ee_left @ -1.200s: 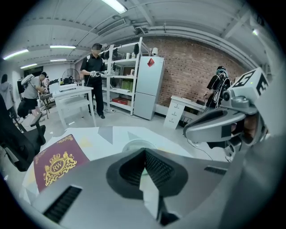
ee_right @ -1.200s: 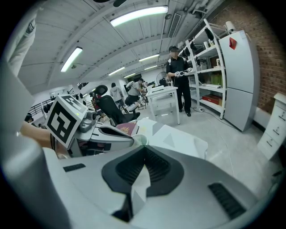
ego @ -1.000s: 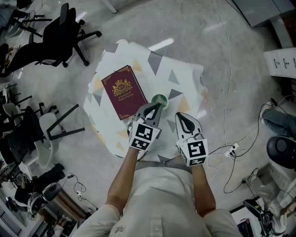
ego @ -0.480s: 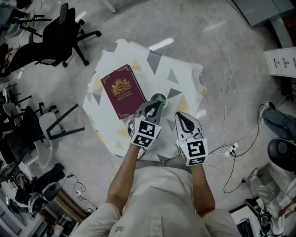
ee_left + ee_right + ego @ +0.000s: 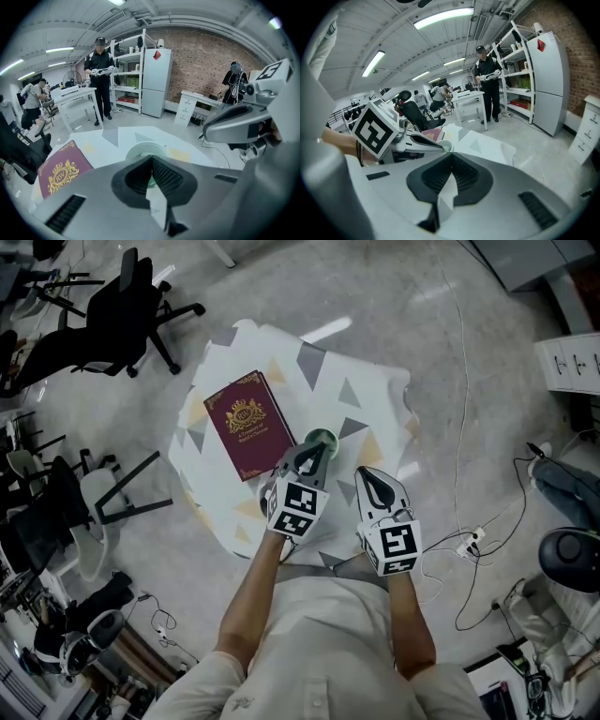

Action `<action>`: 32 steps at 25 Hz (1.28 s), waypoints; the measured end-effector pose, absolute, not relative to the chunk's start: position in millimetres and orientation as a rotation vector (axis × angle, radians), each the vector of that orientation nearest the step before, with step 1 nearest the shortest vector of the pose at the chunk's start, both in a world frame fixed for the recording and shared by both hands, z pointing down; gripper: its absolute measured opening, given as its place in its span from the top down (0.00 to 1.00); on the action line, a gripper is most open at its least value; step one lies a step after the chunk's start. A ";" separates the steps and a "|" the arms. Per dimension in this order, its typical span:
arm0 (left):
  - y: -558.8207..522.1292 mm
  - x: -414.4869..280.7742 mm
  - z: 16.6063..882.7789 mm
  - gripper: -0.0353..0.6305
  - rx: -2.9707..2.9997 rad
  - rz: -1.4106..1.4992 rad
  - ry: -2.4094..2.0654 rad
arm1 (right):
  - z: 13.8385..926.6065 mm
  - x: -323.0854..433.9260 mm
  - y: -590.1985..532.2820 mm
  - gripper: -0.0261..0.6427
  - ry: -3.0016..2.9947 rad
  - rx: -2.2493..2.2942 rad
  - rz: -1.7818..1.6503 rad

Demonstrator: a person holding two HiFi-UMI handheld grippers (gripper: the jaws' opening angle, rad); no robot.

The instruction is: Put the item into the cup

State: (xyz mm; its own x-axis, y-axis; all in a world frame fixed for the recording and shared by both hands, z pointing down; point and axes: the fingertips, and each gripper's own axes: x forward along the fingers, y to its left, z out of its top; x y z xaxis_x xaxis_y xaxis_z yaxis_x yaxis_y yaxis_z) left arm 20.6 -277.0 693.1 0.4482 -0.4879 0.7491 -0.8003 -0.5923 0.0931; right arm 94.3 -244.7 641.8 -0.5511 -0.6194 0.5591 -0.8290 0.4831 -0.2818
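A pale green cup (image 5: 322, 439) stands upright on the patterned cloth, right of a maroon book (image 5: 248, 425). My left gripper (image 5: 317, 452) is shut and holds nothing; its tips hang just short of the cup's near rim. In the left gripper view the cup (image 5: 147, 149) shows right beyond the closed tips (image 5: 151, 160), with the book (image 5: 60, 169) at lower left. My right gripper (image 5: 367, 475) is shut too and empty, hovering over the cloth right of the cup. From the right gripper view (image 5: 451, 157) the left gripper (image 5: 418, 140) and the cup (image 5: 446, 146) lie to the left. No loose item shows.
The table (image 5: 375, 399) is small, with a white cloth printed with grey and yellow triangles. Office chairs (image 5: 127, 301) stand at the upper left, cables (image 5: 464, 540) trail on the floor at right. People stand by a white desk (image 5: 77, 96) and shelves in the background.
My left gripper has crept slightly forward toward the cup. The right gripper, cup and book have stayed put.
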 end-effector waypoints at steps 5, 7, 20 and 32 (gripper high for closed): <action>-276.4 19.8 693.3 0.92 2.263 0.988 -1.087 | 641.5 94.2 -242.1 0.95 -2.351 1.216 0.755; -275.8 19.5 693.3 0.91 2.261 1.002 -1.088 | 640.8 94.6 -241.5 0.95 -2.352 1.219 0.754; -273.9 20.4 685.5 0.81 2.277 1.017 -1.077 | 634.0 96.7 -235.4 0.95 -2.349 1.250 0.736; -270.8 15.0 645.5 0.81 2.354 0.886 -1.114 | 612.9 97.4 -231.1 0.95 -2.358 1.298 0.669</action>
